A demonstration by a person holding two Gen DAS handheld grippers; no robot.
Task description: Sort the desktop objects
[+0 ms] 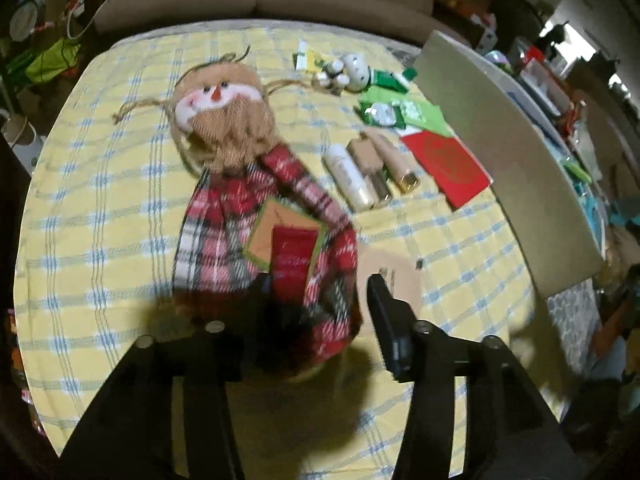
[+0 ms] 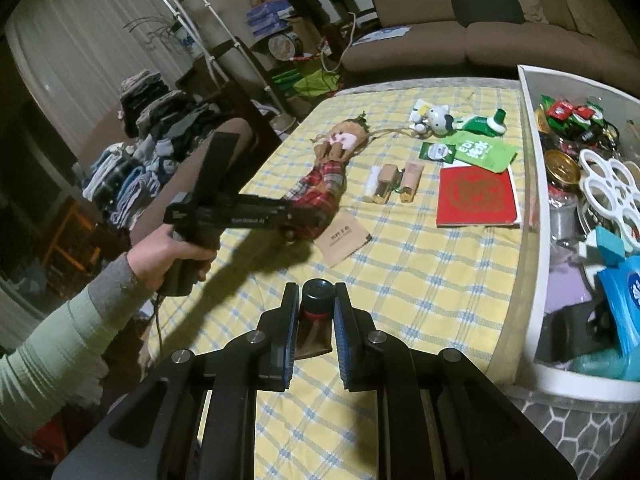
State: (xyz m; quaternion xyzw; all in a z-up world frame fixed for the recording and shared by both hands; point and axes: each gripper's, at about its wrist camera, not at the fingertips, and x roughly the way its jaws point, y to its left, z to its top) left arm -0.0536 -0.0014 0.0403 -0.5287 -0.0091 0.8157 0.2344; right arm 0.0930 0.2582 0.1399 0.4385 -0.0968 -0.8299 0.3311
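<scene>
Though cluttered near the bin [image 2: 528, 208], open tablecloth [image 2: 420, 300] at front edge.

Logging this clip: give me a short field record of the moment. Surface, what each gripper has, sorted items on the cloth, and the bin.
surface: yellow checked cloth
left gripper: jaws around the plaid doll's lower end; grip unclear
right gripper: shut on a small dark bottle with a black cap
laid out: three cosmetic tubes, red booklet, green sachets, cat figurine, brown packet
bin: white box, at right, full of mixed items
</scene>
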